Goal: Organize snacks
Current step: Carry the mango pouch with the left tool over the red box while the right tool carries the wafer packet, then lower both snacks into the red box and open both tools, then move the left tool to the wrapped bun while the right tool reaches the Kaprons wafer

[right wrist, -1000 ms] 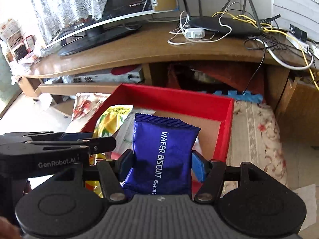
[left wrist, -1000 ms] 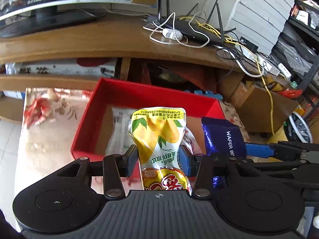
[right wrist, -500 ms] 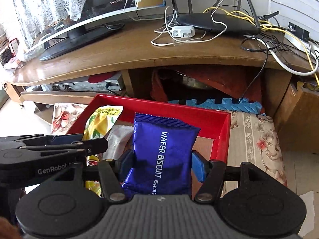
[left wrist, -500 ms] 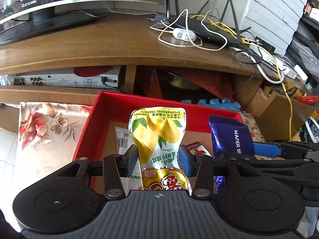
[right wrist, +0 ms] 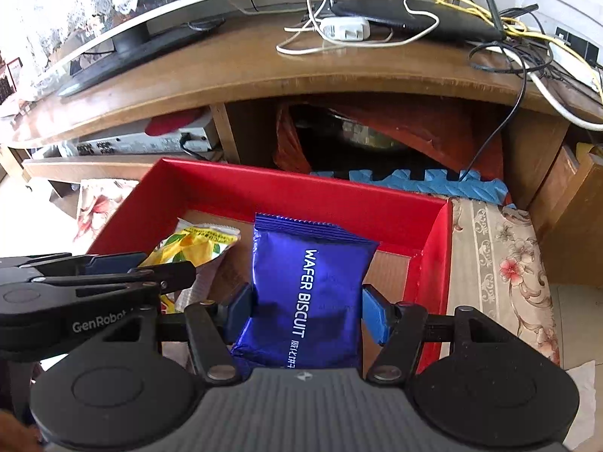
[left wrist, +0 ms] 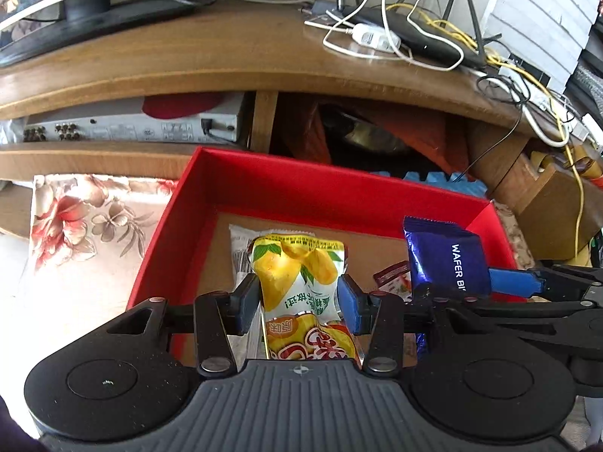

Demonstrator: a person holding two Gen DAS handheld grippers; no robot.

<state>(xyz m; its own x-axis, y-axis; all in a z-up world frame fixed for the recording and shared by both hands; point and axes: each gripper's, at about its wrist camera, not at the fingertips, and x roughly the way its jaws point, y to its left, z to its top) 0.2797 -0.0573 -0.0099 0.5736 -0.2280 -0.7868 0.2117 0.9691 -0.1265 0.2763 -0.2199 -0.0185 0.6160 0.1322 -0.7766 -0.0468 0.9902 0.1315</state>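
Left claw (left wrist: pixel 298 303) is pinching yellow mango-print foil pouch (left wrist: pixel 301 282); right claw (right wrist: pixel 307 310) is clamping blue wafer-biscuit packet (right wrist: pixel 307 293), both over red cardboard box (left wrist: pixel 320 192). Risk: slick packets slipping, or landing crowded together near the box's front edge.

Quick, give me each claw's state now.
Left claw: closed on the mango pouch.
Right claw: closed on the wafer pack.
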